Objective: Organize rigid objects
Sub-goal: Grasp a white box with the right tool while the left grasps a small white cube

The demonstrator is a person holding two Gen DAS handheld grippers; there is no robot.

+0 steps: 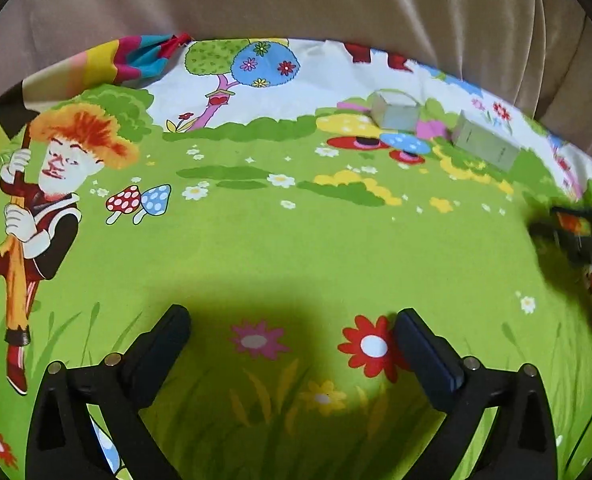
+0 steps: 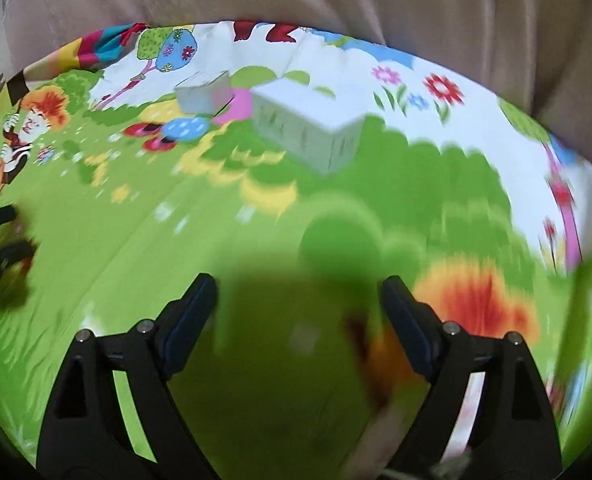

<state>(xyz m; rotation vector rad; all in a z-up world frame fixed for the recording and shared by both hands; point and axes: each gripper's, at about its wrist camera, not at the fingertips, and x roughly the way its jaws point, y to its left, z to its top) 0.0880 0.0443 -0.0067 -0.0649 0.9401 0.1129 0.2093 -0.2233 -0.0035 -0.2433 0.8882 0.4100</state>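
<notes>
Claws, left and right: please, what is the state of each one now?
Left claw: open, nothing between its fingers, only the printed cloth below.
Right claw: open, holding nothing.

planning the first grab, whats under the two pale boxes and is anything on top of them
Both pale boxes, the smaller box and the longer box, rest directly on the cartoon-print cloth. Nothing sits on top of either. Whatever lies beneath the cloth is covered, and the boxes' contents cannot be seen.
</notes>
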